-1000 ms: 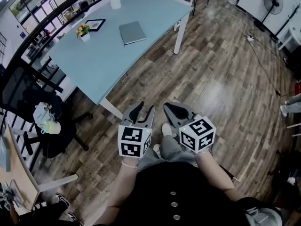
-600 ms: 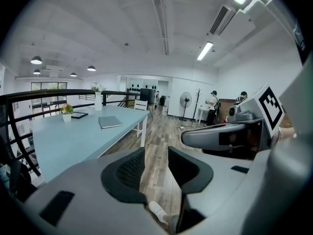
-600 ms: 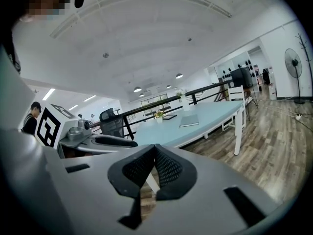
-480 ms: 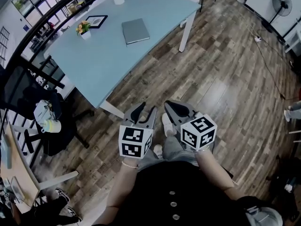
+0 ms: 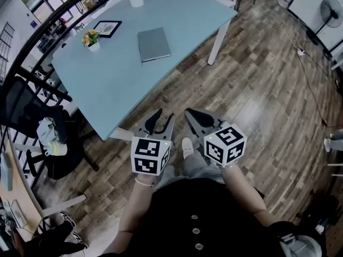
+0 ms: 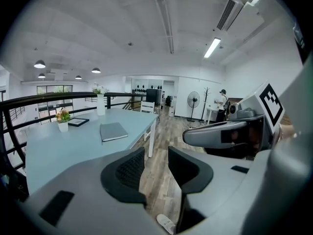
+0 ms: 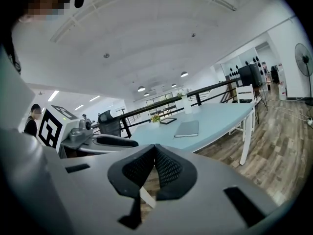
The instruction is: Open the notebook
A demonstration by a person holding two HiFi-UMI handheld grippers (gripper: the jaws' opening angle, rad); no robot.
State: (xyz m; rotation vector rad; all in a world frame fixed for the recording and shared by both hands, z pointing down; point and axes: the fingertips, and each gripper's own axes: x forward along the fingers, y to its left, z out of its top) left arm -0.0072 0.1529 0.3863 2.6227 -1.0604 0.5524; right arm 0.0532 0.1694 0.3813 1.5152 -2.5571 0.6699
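Both gripper views: ceiling lights and the neighbouring gripper; only the head view catches a shoe (image 5: 187,145) on the plank floor (image 5: 257,90).
Pose: grippers side by side at the waist, tilted slightly down toward the table (image 5: 107,79).
Left gripper (image 5: 164,116): jaws apart, nothing between.
Right gripper (image 5: 188,113): tips pressed together, empty.
Notebook (image 5: 154,43): closed, flat mid-table, well apart from both.
Beyond: flower pot (image 5: 92,38), framed picture (image 5: 107,28).
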